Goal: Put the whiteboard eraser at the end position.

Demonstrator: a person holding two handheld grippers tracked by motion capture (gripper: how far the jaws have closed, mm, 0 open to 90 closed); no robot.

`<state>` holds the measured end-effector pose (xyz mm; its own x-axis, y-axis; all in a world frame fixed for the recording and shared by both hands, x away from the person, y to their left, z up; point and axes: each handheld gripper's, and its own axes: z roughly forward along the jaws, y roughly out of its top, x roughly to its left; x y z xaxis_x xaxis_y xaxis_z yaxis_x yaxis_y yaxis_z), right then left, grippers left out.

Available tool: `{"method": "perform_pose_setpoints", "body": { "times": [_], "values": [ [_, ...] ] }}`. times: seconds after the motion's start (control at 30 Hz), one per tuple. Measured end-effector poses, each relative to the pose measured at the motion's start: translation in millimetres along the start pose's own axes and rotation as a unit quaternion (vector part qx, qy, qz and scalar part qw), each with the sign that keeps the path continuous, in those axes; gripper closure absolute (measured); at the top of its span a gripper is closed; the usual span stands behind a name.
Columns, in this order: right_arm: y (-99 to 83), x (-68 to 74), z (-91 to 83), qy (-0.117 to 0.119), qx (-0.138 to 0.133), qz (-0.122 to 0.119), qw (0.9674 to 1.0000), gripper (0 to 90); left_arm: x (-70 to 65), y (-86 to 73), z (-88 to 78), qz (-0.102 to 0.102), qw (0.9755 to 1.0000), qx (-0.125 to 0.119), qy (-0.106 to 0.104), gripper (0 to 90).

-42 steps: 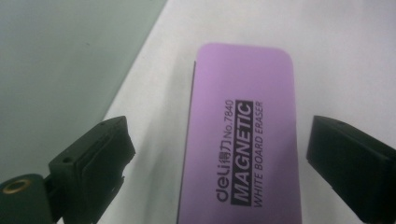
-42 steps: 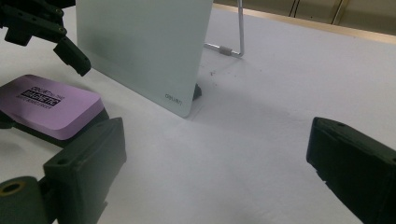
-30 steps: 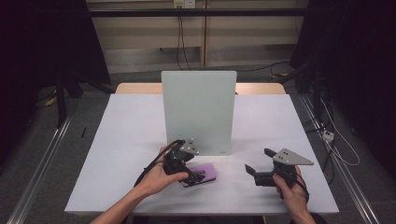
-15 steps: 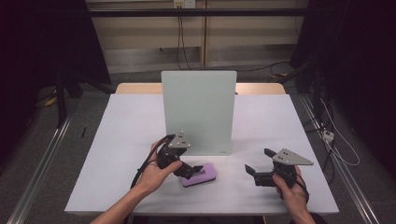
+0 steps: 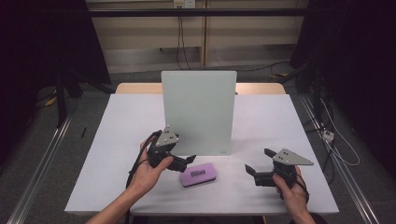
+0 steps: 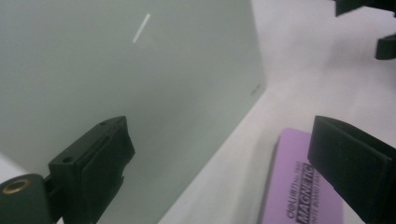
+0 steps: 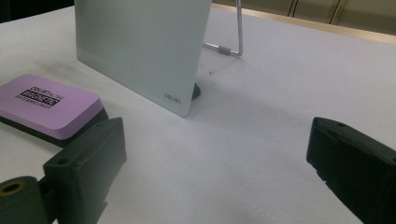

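Observation:
A purple magnetic board eraser [image 5: 200, 173] lies flat on the white table [image 5: 116, 140], just in front of an upright pale-green glass board [image 5: 198, 112]. My left gripper [image 5: 187, 163] hovers at the eraser's left end, open, with nothing between its jaws. In the left gripper view the eraser [image 6: 299, 186] lies low on the right and the board [image 6: 116, 70] stands close ahead of the gripper [image 6: 224, 135]. My right gripper [image 5: 258, 161] rests open to the right of the eraser. From the right gripper [image 7: 215, 140], the eraser [image 7: 46, 105] is at the left and the board [image 7: 140, 46] behind it.
A wire stand [image 7: 238, 32] props the board from behind. The other gripper's black jaws [image 6: 369, 23] show far off in the left gripper view. Bare table lies left of the board and to its right. Cables [image 5: 327, 135] run along the floor at the right.
My left gripper has drawn back up and to the left, off the eraser, which stays lying on the table. The right gripper has not moved.

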<state>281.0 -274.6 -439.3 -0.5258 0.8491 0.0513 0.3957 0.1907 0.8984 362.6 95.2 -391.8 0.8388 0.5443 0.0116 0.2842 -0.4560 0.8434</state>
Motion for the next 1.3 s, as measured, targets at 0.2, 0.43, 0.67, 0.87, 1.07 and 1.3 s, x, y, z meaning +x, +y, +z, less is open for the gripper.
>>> {"method": "perform_pose_setpoints", "body": {
  "times": [0.2,0.43,0.67,0.87,1.07,1.3],
  "values": [
    [0.0,0.0,0.0,-0.001,0.000,0.000,1.0000,4.8,8.1,-6.8,-13.3,-0.021,0.9995,-0.021,0.011,5.9],
    [-0.1,-0.1,0.0,-0.002,0.000,-0.001,1.0000,4.7,9.7,-13.9,-32.6,-0.032,0.9974,-0.052,0.039,5.2],
    [-0.1,0.3,-0.3,-0.003,-0.001,-0.001,1.0000,4.7,15.4,-25.2,-44.3,-0.037,0.9979,-0.031,0.043,5.4],
    [-0.3,0.6,-0.2,-0.003,0.000,0.000,1.0000,4.7,20.1,-37.4,-58.4,-0.044,0.9966,-0.033,0.061,5.2],
    [-0.1,1.0,0.5,-0.004,0.003,0.001,1.0000,4.7,25.9,-46.7,-66.1,-0.067,0.9944,-0.032,0.075,5.1],
    [-0.7,0.6,-0.5,-0.005,0.001,0.001,1.0000,4.6,24.9,-61.9,-76.1,-0.068,0.9942,-0.021,0.080,5.1]
  ]
}}
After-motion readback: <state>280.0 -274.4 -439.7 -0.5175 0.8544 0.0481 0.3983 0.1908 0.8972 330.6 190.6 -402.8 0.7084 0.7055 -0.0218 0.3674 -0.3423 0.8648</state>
